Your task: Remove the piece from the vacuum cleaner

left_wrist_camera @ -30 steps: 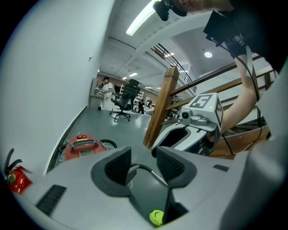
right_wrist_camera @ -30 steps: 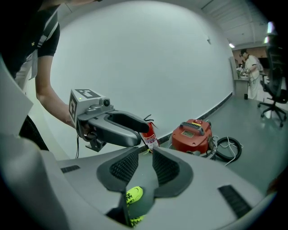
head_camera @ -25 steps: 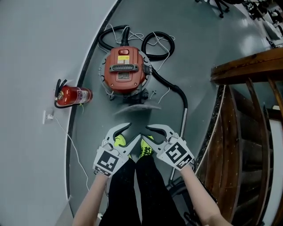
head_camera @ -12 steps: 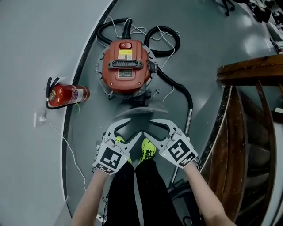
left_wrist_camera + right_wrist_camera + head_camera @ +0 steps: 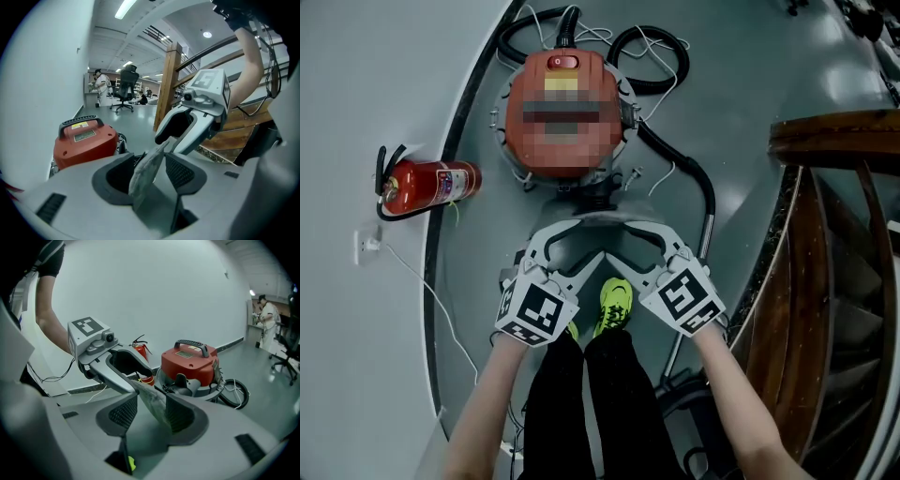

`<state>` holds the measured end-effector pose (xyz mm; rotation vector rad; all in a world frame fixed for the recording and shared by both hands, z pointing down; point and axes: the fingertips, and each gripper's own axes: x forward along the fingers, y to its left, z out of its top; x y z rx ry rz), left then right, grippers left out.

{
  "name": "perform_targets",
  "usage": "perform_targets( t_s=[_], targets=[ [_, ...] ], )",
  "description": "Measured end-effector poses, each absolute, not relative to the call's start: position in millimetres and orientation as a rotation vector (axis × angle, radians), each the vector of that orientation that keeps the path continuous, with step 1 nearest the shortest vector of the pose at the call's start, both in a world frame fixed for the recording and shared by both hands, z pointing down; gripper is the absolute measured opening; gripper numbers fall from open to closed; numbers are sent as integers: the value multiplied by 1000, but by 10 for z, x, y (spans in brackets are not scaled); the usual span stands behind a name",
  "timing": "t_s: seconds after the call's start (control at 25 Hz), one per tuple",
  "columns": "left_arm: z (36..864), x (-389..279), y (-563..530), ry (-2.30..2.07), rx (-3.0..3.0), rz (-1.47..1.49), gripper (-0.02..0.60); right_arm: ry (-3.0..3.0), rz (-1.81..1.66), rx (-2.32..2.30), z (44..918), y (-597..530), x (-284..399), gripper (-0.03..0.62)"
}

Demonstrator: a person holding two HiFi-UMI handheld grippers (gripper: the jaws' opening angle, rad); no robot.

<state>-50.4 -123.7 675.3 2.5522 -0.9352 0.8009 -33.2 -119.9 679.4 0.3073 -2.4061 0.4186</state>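
Observation:
The red vacuum cleaner (image 5: 565,66) stands on the grey floor ahead of me, also in the left gripper view (image 5: 84,140) and the right gripper view (image 5: 190,364). A flat grey piece (image 5: 598,225) hangs just in front of it, between the tips of both grippers. My left gripper (image 5: 572,246) and right gripper (image 5: 630,246) face each other, jaws opening. The piece (image 5: 145,168) stands loose between the left jaws with a gap on one side. Between the right jaws the piece (image 5: 152,404) leans on one pad only.
A red fire extinguisher (image 5: 427,183) lies at the curved wall on the left. The black hose (image 5: 675,173) and its metal tube (image 5: 705,225) run down the right. A wooden stair railing (image 5: 834,150) stands at the right. My yellow shoe (image 5: 616,302) is below the grippers.
Both pairs of jaws have spread wider around the grey piece. The grippers have moved forward and closer together, with the piece staying between their tips.

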Motion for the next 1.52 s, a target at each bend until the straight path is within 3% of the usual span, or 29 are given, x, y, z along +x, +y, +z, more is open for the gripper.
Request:
perform_targets(
  t_s=[0.48,1.52],
  targets=[
    [7060,-552,-1356,-934,2573,939,206,-2342,322,278,7096,-1365,-376,222],
    [7449,-560,-1514,-837,2566,1055,195,-2165,170,130,7558,-1507,-420,227]
  ],
)
